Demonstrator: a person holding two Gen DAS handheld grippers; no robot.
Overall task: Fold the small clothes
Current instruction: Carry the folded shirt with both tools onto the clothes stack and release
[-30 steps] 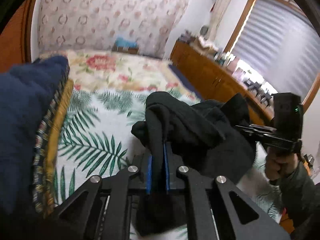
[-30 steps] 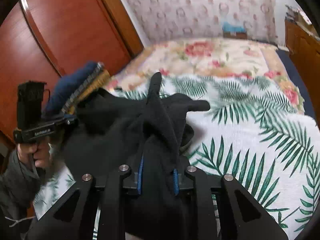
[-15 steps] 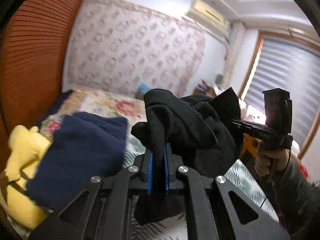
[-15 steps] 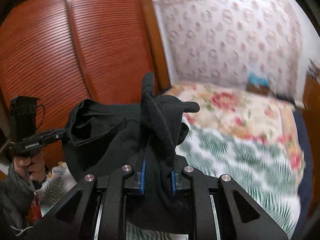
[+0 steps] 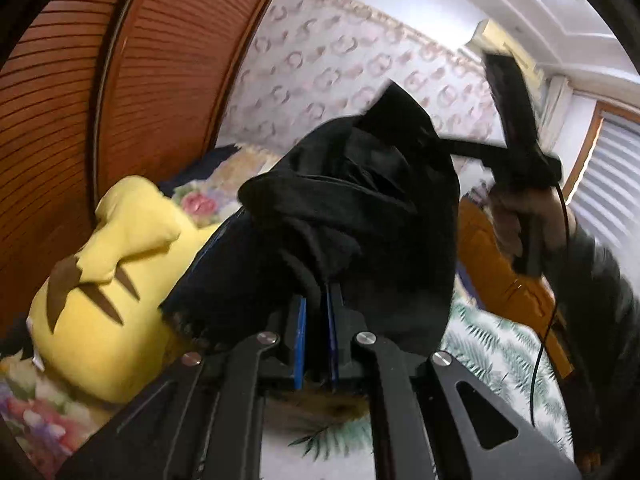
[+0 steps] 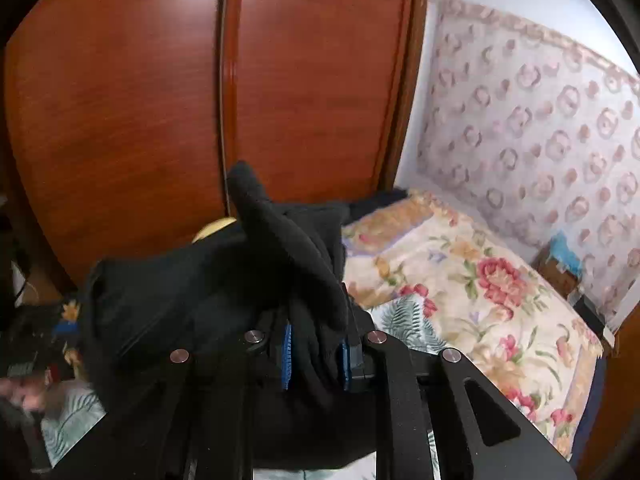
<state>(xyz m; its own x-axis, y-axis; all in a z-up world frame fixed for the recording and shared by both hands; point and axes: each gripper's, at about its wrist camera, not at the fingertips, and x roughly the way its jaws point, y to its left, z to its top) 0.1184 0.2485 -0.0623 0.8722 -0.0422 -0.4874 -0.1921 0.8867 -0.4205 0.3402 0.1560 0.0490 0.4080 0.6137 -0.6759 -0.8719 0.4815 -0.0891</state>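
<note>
Here the black garment (image 5: pixel 352 216) is held up in the air above the bed (image 6: pixel 472 304), between the two tools. The left hand-held gripper (image 5: pixel 317 320) is closed narrowly on one part of the cloth, and its blue pads (image 5: pixel 299 336) are almost together with a thin layer between them. The right hand-held gripper (image 6: pixel 316 350) is closed on a thicker bunch, so its blue pads (image 6: pixel 285 354) stand a little more apart. The cloth between the two grips is crumpled and hangs in loose folds; which edge or corner is pinched cannot be told.

To do this step well, the garment should be stretched out sideways until the upper edge is straight, and only then lowered onto the free part of the bed with the palm-leaf print (image 5: pixel 508 360). The yellow plush toy (image 5: pixel 116 276) and the dark blue cloth (image 5: pixel 224 276) lie near on the left, so the black piece should be laid to the right of them, not over them. Probably the thick bunch in the right grip will pull unevenly, so both grips should be kept firm until the cloth lies flat. The motion blur suggests a fast swing; a slower lowering would leave fewer wrinkles.
</note>
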